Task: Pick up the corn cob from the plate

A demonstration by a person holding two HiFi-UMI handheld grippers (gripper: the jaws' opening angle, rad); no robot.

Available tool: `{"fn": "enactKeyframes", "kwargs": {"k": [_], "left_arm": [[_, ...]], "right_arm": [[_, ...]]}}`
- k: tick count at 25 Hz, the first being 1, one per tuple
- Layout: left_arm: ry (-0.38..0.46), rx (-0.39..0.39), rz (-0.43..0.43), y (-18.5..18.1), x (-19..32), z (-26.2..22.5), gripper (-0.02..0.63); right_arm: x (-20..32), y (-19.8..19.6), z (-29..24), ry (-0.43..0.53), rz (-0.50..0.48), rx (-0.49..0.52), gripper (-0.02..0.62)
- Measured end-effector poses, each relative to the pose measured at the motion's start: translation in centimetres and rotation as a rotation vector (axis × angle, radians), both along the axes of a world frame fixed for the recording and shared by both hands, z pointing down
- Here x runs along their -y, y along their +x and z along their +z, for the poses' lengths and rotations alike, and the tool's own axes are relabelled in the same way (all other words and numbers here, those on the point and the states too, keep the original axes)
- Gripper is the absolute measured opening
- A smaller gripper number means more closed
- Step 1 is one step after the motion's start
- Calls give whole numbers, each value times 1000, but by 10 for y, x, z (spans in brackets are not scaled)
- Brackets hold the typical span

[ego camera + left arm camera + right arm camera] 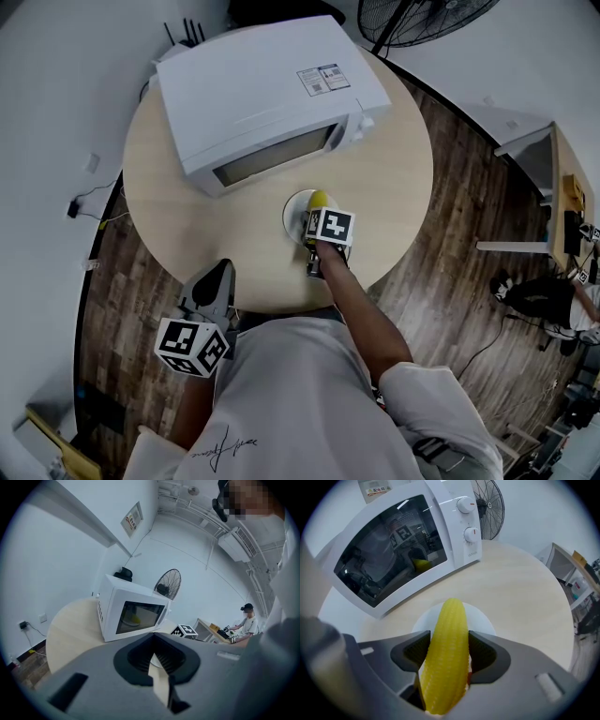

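— Yellow corn cob (449, 634) pinched across its width by the right tongs (449, 654), length running along the jaws, tip out over the white plate (485, 620). Looks firm?
— Gripped about mid-length, ribbed pads (483, 652) tight on both flanks. Hard to say whether lifted clear or resting on the plate at the hidden end.
— And the left tongs (157, 663)?
— Pressed together on nothing, held back at the near edge of the desk (525, 588), well apart from the plate.
— Worries from here?
— Round, ridged, probably slick. Could squirt out lengthwise under too hard a squeeze, or sag tip-down under too light a one. Worth lifting straight up and level.
— Plate?
— Light-looking, sitting close to the desk's near edge. Could be dragged or tipped toward that edge if caught by a lower jaw corner on the way up.
— Anything beyond?
— Microwave (393, 550) just behind the plate, door shut. Swinging forward with the tip leading could knock the cob against the glass and twist it loose.
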State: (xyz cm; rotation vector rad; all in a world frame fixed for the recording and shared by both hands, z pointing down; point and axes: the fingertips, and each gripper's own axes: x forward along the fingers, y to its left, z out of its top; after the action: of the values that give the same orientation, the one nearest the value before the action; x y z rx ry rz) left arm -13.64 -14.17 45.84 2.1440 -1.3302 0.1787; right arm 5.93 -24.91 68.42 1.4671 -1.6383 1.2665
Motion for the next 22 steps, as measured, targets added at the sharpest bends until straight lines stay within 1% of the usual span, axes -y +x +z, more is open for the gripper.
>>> {"fn": "enactKeyframes", "kwargs": {"k": [12,22], "left_arm": [[17,-4,15,8,-4,-5,-2],[25,-9,20,11,-12,-7,-2]], "right_arm": [[-7,4,-11,36,-19,25,268],[-17,13,-20,58,-25,26,268]]}}
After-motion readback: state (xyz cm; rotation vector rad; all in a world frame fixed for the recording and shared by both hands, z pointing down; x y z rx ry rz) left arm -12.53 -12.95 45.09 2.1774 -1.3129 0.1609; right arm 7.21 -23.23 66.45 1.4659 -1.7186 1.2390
